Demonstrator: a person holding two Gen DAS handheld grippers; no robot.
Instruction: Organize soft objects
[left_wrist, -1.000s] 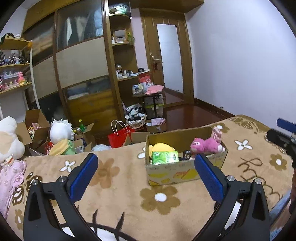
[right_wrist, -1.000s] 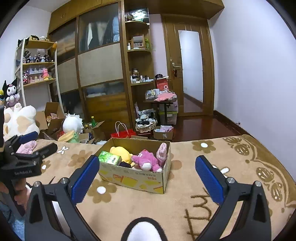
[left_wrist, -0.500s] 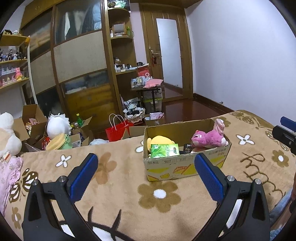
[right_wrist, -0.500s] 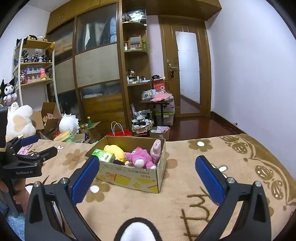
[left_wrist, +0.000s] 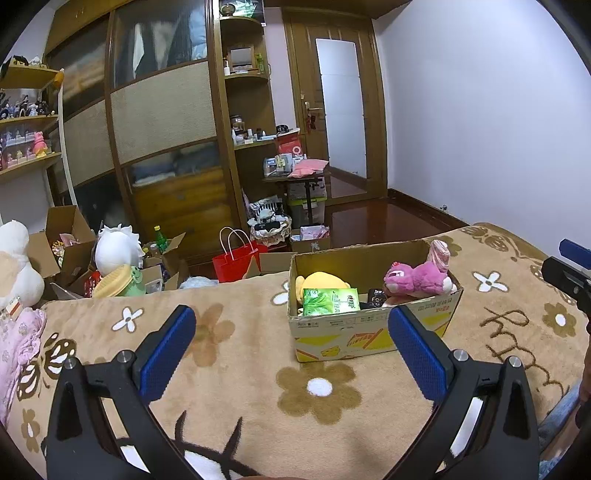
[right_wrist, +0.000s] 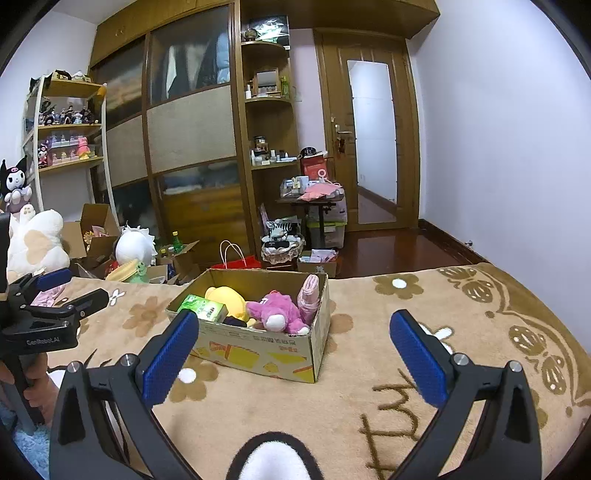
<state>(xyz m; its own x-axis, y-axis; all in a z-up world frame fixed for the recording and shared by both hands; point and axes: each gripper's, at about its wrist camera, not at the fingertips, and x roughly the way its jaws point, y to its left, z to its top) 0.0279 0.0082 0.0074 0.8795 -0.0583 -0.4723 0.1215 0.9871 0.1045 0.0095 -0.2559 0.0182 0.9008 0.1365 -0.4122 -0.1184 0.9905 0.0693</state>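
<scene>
Left wrist view: left hand-held gripper (left_wrist: 291, 347) fingers spread apart, empty. Cardboard box (left_wrist: 369, 332) sits on the blanket (left_wrist: 240, 369) just beyond, right of centre, holding a pink plush toy (left_wrist: 417, 277). Right hand-held gripper (right_wrist: 293, 350) likewise spread, box ahead-left.

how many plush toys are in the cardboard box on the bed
2 show: a yellow plush at the back left and a pink plush toward the right of the cardboard box. More may be hidden underneath.

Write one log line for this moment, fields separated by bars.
left gripper: open, empty | right gripper: open, empty | cardboard box: on blanket, holds pink plush
</scene>
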